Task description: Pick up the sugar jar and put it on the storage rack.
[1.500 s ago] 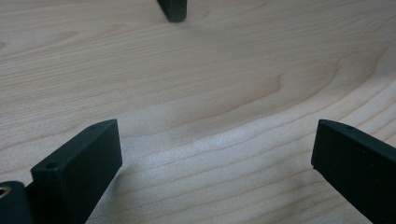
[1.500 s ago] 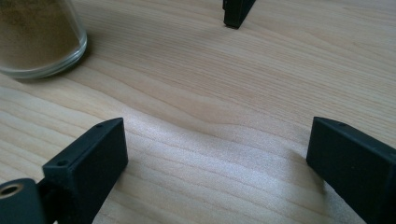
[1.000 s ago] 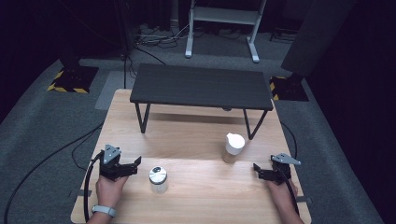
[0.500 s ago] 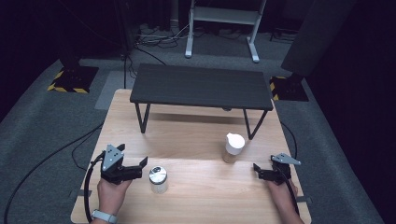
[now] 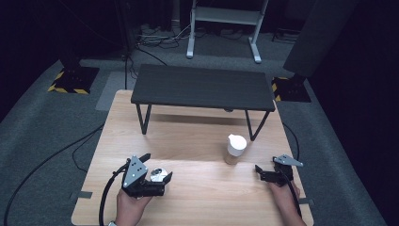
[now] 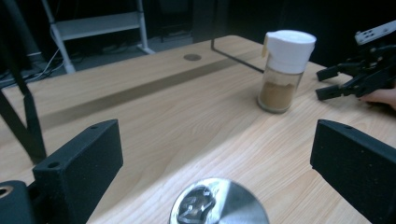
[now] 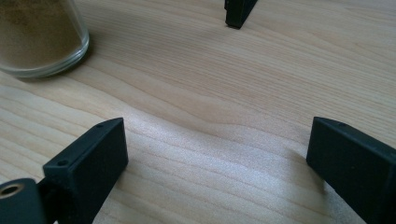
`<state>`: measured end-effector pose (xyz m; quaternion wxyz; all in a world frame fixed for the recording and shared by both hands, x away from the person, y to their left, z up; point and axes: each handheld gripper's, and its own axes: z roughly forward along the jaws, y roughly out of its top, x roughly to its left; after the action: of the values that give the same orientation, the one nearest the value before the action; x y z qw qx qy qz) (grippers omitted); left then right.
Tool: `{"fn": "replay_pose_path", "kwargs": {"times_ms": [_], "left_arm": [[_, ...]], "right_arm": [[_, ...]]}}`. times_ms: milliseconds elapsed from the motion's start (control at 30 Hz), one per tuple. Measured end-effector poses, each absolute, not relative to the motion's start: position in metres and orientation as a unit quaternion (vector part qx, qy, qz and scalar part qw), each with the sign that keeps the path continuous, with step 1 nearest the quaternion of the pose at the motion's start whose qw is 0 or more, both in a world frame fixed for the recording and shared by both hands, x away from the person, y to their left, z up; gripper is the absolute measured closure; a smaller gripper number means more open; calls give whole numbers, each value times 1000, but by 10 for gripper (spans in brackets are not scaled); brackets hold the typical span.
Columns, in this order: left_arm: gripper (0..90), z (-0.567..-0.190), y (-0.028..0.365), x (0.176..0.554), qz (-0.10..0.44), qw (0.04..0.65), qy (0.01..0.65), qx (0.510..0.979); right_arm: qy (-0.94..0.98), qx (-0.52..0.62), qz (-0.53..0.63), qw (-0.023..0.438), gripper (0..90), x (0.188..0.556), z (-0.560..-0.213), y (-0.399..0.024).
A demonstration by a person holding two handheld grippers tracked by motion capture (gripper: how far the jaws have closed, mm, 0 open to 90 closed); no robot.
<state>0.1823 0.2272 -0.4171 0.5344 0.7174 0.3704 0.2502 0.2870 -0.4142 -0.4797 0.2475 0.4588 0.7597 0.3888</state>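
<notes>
Two hand-held grippers sit low over the near edge of your counter (image 5: 188, 141), one at each side, and both have their jaws spread wide with nothing between the pads. Beyond them, the dark low bench (image 5: 202, 87) stands across the far half of the counter, out of the way of either hand.

Your left hand-held gripper (image 6: 215, 158) is angled in toward the small metal-lidded jar (image 6: 218, 203) at near left, and the jar's lid lies right in the gap between the jaws (not yet touched, as far as the left gripper view shows). That framing suggests you are lining up to close on it.

Your right hand-held gripper (image 7: 215, 154) hovers over bare wood at near right, pointing left toward the spice jar (image 5: 235, 149). That white-capped jar of brown powder stands upright just near of the bench's right leg, a short way off the right jaws, likely parked there within easy reach.
</notes>
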Motion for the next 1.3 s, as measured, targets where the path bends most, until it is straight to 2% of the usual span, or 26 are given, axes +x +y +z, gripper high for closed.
{"fn": "replay_pose_path", "kwargs": {"times_ms": [267, 567, 667, 833, 1067, 1233, 1300], "left_arm": [[25, -444, 220, 174, 252, 519, 395, 715], [61, -468, 214, 181, 237, 491, 395, 740], [124, -474, 217, 186, 224, 481, 405, 745], [301, -483, 211, 185, 232, 461, 390, 763], [306, -486, 214, 188, 229, 471, 377, 764], [306, -477, 210, 194, 234, 458, 374, 772], [306, -471, 213, 199, 224, 469, 384, 763]], "right_arm": [[760, 458, 389, 247, 50, 287, -480, -414], [761, 457, 389, 247, 50, 287, -480, -415], [761, 457, 390, 247, 50, 287, -480, -415], [761, 456, 390, 247, 50, 287, -480, -415], [761, 456, 390, 246, 50, 287, -480, -415], [761, 456, 390, 246, 50, 288, -480, -415], [761, 456, 390, 246, 50, 288, -480, -415]]}}
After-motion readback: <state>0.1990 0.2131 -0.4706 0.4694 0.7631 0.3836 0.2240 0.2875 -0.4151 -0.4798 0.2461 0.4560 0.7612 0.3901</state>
